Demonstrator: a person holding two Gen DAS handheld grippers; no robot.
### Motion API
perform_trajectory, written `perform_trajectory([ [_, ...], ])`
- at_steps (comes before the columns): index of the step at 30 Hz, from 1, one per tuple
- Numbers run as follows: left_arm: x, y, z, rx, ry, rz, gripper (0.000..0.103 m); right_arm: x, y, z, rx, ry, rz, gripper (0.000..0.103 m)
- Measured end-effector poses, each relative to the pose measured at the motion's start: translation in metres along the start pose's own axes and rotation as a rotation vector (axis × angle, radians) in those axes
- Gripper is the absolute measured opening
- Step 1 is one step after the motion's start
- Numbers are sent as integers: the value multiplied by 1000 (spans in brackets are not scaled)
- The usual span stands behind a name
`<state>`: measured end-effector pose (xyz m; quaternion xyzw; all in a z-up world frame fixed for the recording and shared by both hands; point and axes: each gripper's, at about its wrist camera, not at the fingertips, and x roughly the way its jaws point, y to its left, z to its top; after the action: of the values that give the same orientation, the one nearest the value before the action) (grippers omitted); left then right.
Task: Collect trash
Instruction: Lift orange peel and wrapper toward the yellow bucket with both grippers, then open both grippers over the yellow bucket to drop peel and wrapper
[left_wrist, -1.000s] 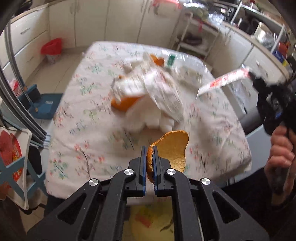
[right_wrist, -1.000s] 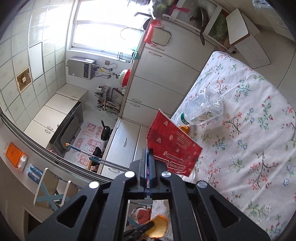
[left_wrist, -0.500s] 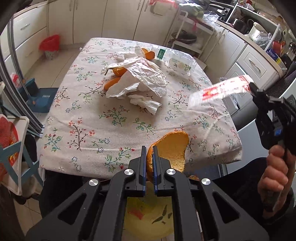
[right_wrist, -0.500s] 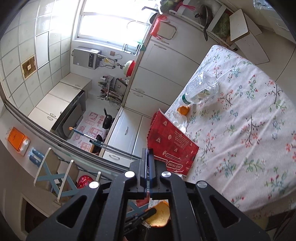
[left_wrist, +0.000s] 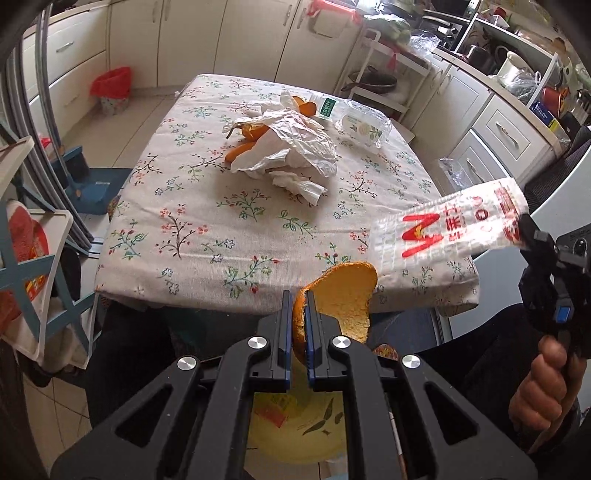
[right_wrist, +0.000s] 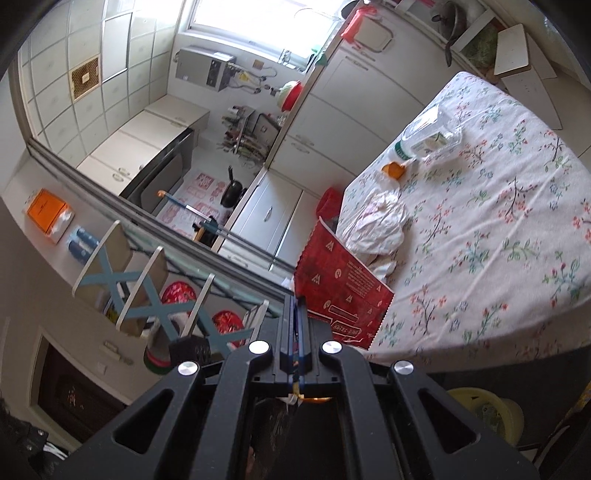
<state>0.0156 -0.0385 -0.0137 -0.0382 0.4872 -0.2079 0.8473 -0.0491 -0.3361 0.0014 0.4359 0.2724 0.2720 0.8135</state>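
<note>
A rectangular table under a cream cloth printed with small flowers (left_wrist: 207, 206) fills the middle of the left wrist view, with pale kitchen cabinets (left_wrist: 236, 33) behind it; on the far half of the cloth lies a heap of crumpled white paper and thin plastic wrapping (left_wrist: 291, 147), with orange peel pieces (left_wrist: 240, 149) showing from under its left edge; just beyond the heap, toward the far right corner, a crushed clear plastic bottle with a green-and-white label (left_wrist: 360, 123) lies on its side; a red-lined waste bin (left_wrist: 110, 90) stands on the floor by the cabinets, well apart from the table. Below the near table edge a round pale-yellow basin (left_wrist: 295, 424) sits under the left gripper (left_wrist: 297, 325), whose two blue-padded fingers are clamped on a curved piece of orange-yellow peel (left_wrist: 343, 299), held off the table above that basin. To the right, the right gripper (left_wrist: 526, 225), gripped by a bare hand (left_wrist: 543, 391), holds a flat snack wrapper, white with red lettering on this face (left_wrist: 447, 229), in the air over the table's near right corner; in the right wrist view the same wrapper shows its red printed face (right_wrist: 340, 291), and the right gripper's fingers (right_wrist: 296, 314) are pressed together on its edge.
</note>
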Motion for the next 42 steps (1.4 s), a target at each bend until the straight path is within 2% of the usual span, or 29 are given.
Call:
perform_trajectory([
  [6,-13,-3,-11,7,-19,11,6,-4,6,-25,-20,67,27,2],
  [21,-33,-12,-42,35,-30,10,6,-14,9,-79,-14,193,-2,2],
  [33,-38,-19,-69,54,-9,22,6,-15,10,-99,-27,244,-42,2],
  [42,-22,-24,-85,80,69,39,6,-6,4,-108,-39,317,-129,2],
])
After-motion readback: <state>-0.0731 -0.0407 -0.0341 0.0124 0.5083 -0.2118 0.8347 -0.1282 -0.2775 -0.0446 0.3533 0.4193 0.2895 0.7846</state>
